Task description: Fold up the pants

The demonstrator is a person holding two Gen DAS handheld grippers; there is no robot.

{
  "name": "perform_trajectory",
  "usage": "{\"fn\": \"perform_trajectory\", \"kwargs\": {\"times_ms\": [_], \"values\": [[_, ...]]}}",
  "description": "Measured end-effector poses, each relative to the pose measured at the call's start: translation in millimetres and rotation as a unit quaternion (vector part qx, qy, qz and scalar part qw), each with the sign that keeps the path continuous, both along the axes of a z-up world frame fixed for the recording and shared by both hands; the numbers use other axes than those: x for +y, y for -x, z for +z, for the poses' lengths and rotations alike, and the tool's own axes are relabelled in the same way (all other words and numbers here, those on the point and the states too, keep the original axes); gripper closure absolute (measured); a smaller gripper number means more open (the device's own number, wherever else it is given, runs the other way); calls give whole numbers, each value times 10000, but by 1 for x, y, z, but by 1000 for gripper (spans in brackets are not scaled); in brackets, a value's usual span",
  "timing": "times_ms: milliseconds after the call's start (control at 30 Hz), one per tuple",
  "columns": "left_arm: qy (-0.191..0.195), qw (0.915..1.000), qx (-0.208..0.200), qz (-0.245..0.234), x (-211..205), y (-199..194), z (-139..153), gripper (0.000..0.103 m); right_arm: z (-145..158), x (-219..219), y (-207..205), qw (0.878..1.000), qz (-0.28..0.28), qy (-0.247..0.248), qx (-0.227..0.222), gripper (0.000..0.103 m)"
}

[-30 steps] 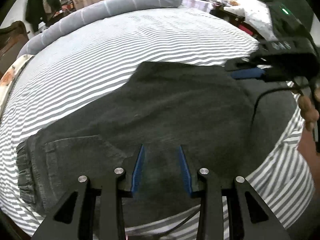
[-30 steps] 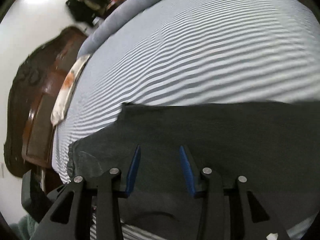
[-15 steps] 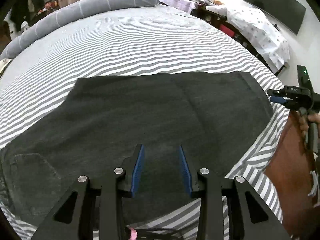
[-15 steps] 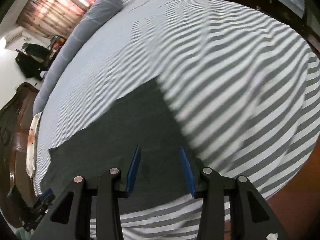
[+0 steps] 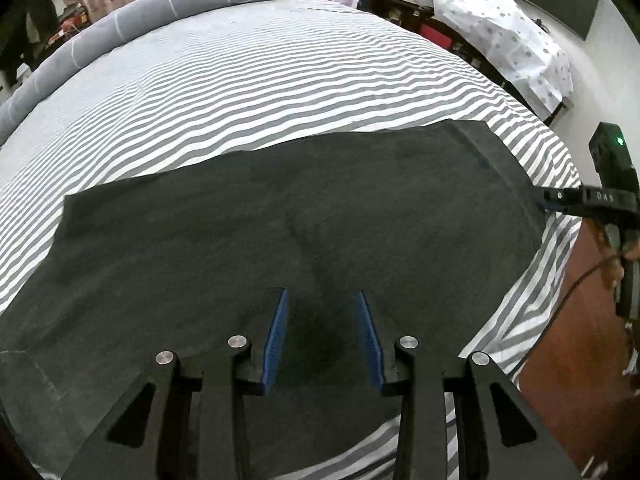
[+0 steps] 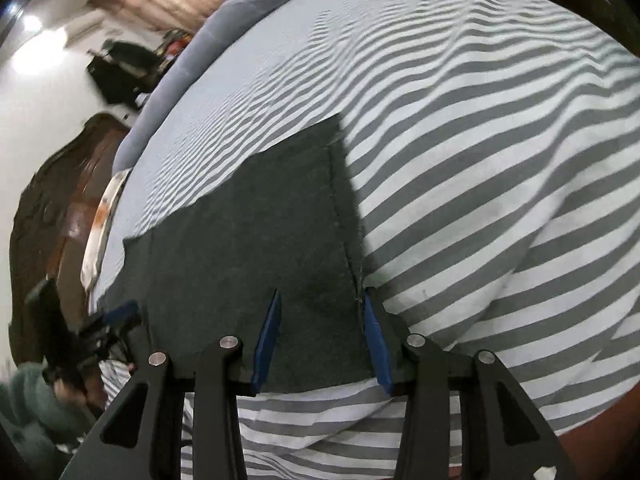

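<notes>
Both grippers angle steeply down over dark pants [image 5: 280, 232] spread flat on a striped bed [image 5: 248, 80]. The left gripper [image 5: 323, 336] hangs above the middle of the cloth, blue fingers apart with nothing pinched between them. The right gripper [image 6: 320, 340] sits low at the hem end, its fingers likewise apart and straddling the pants' corner edge; whether the pads touch cloth cannot be told. A second ago the right gripper was over the middle of the pants; it has since swung out to the hem, and the left has slid along the garment away from the pocket.
</notes>
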State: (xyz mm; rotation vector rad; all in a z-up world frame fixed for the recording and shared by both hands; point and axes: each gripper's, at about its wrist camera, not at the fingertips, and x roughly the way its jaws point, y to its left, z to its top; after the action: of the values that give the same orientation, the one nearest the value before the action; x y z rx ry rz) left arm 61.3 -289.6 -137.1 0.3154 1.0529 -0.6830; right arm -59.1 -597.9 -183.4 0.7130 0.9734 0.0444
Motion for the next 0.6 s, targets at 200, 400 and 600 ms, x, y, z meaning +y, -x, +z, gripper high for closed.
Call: {"fn": "perform_trajectory", "kwargs": {"times_ms": [200, 400, 600], "values": [[-48, 9998, -46, -189, -21, 2, -7, 66, -12, -8, 6, 9995, -123, -260, -106, 90], [-253, 9991, -207, -271, -32, 2, -21, 66, -10, -6, 3, 9997, -193, 143, -39, 91], [-155, 9996, -85, -207, -32, -4, -24, 66, 0, 2, 0, 9999, -116, 106, -38, 96]]}}
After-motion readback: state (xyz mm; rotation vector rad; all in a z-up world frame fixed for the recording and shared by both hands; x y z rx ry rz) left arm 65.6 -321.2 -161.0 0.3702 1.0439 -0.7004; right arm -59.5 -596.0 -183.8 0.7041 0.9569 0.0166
